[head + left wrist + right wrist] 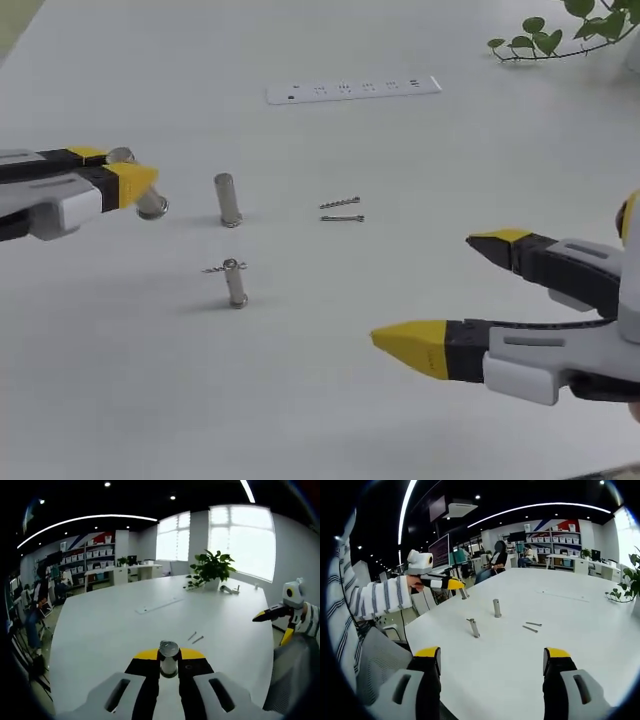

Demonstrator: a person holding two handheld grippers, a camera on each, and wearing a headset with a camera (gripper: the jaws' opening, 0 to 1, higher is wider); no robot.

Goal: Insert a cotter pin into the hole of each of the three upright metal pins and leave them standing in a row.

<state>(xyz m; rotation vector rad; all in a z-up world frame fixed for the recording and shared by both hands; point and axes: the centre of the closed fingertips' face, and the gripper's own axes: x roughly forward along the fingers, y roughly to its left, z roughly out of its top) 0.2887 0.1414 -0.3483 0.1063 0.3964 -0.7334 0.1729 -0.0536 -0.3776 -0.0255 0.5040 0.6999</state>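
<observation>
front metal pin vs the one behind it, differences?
Front metal pin has a cotter pin through its hole; rear metal pin is bare. Front one stands nearer the right tool; rear one nearer the two loose cotter pins. Both upright, ungripped; left tool holds a third metal pin.

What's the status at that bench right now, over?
Left gripper shut on metal pin. Right gripper open, empty. Cottered pin and bare pin standing; loose cotter pins beside them. Nothing blocking.
</observation>
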